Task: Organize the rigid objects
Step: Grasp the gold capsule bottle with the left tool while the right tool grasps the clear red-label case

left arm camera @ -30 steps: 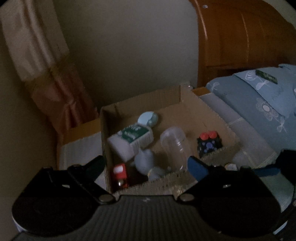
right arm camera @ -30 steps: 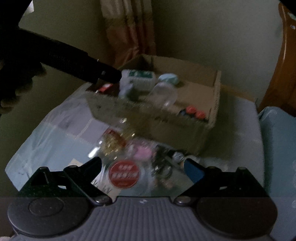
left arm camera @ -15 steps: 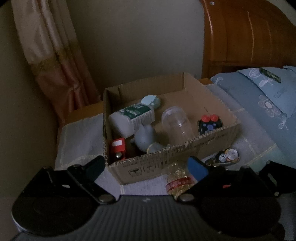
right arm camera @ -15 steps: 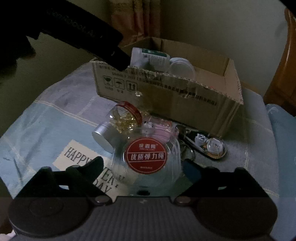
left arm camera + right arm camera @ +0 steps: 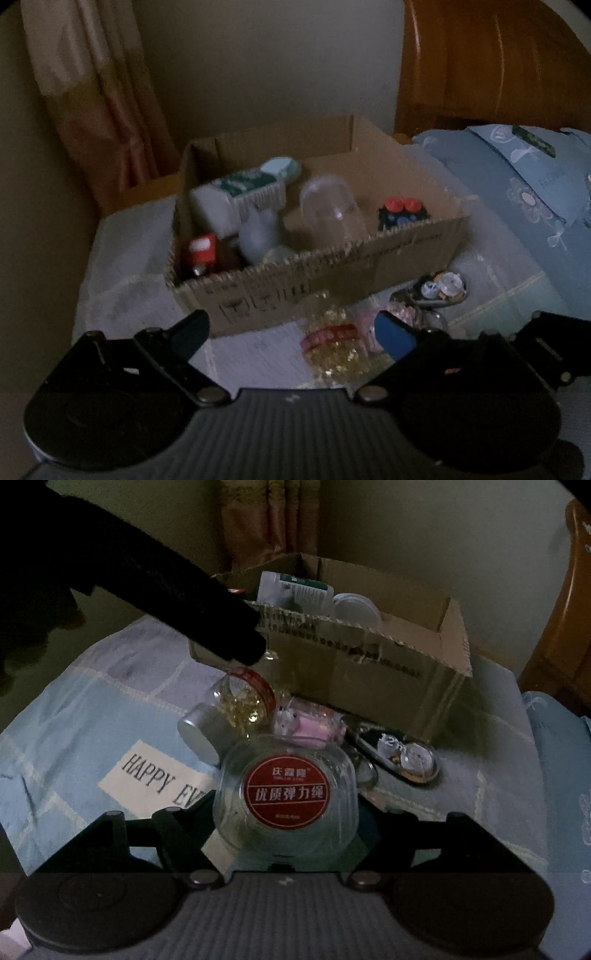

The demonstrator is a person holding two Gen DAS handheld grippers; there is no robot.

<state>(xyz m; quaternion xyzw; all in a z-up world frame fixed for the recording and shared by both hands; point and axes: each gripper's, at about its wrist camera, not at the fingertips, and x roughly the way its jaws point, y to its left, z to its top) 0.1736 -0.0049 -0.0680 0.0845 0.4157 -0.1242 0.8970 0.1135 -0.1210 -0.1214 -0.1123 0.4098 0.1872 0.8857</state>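
Observation:
A cardboard box (image 5: 388, 254) (image 5: 388, 664) stands on the bed and holds a white bottle with a green label (image 5: 240, 195), a clear cup (image 5: 328, 214), a red toy (image 5: 201, 251) and a black piece with red knobs (image 5: 402, 212). In front of it lie a clear jar of gold bits with a red band (image 5: 332, 343) (image 5: 243, 698), a pink item (image 5: 310, 727) and a keychain (image 5: 402, 757). My right gripper (image 5: 284, 812) is shut on a clear round container with a red label (image 5: 284, 790). My left gripper (image 5: 291, 332) is open and empty above the gold jar.
A silver-capped cylinder (image 5: 201, 733) lies beside the gold jar. A "HAPPY" label (image 5: 159, 775) is on the blue bedcover. A wooden headboard (image 5: 480, 62) stands behind on the right, a curtain (image 5: 92, 92) on the left.
My right gripper moved in and closed on the red-labelled container. My left gripper drew back from the box and now hangs over the items in front of it.

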